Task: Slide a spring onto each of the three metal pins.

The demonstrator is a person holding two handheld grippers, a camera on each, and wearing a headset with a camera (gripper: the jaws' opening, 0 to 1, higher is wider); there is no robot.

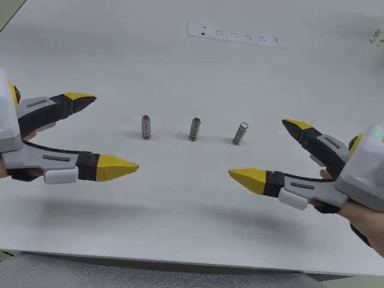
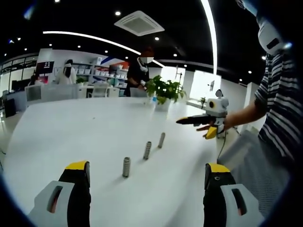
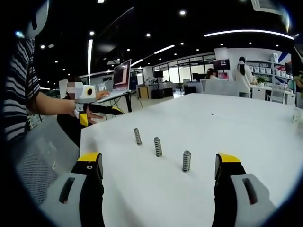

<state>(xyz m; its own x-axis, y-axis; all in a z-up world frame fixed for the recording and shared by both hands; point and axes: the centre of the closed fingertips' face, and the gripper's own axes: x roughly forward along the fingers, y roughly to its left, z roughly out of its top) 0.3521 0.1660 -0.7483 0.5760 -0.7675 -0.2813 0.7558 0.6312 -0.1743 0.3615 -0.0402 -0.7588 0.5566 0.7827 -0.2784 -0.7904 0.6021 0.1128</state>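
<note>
Metal springs (image 1: pixel 195 129) stand in a row, pins indiscernible.

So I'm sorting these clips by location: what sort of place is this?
Probably an open-plan office or lab: a large white table, a monitor on a desk behind it, a potted plant and a ceiling air vent.

Metal coil springs (image 1: pixel 195 129) on a smooth, seemingly matt white table (image 1: pixel 180 204).

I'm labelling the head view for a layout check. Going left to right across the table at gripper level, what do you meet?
left gripper → left spring → middle spring → right spring → right gripper
</note>
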